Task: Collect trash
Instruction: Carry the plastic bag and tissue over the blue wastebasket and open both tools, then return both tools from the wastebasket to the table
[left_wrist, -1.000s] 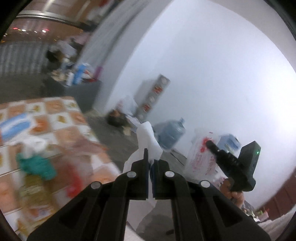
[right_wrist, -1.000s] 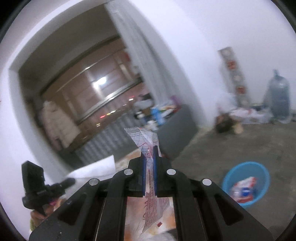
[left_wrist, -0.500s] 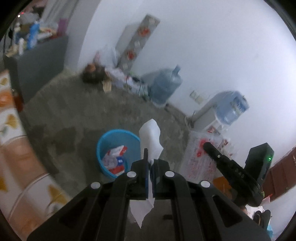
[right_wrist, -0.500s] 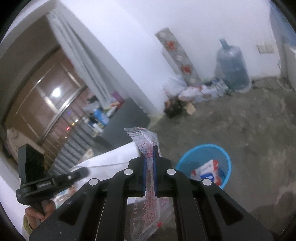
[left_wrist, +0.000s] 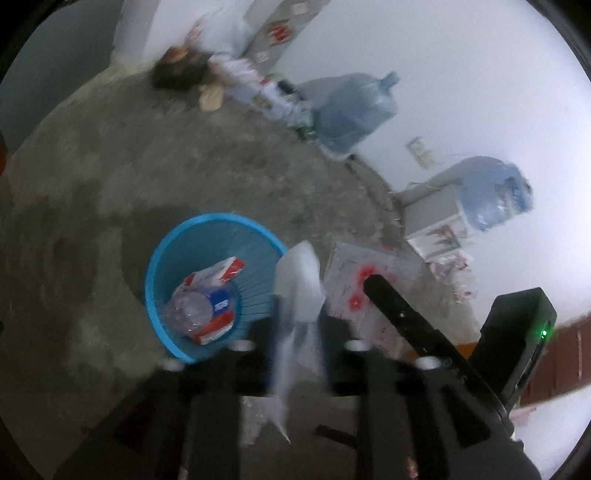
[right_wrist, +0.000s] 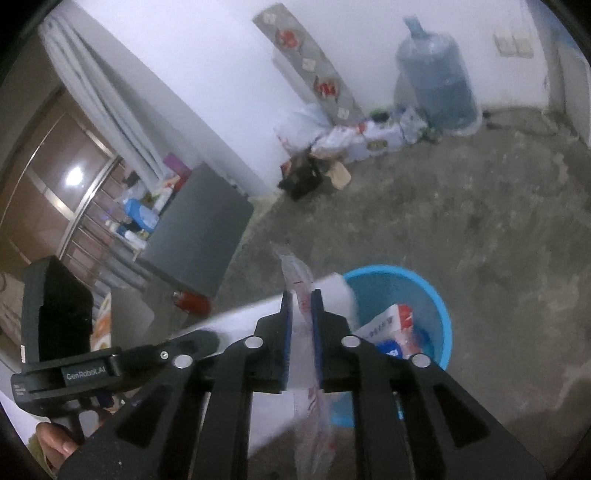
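The left gripper (left_wrist: 297, 328) has just been opening, a white tissue (left_wrist: 299, 288) loose between its parted jaws. The right gripper (right_wrist: 302, 308) has likewise been opening around a clear printed wrapper (right_wrist: 301, 295). Just ahead of and below both stands the blue basket (left_wrist: 162, 258), holding a bottle (left_wrist: 192, 308) and cartons.

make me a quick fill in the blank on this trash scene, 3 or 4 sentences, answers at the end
1. The basket standing on the concrete floor is coloured ____.
2. Between the fingers of the left gripper is a piece of ____ paper.
3. The right gripper has a clear wrapper printed in ____ between its fingers.
4. The large water jug stands against the ____.

Missing words: blue; white; red; wall
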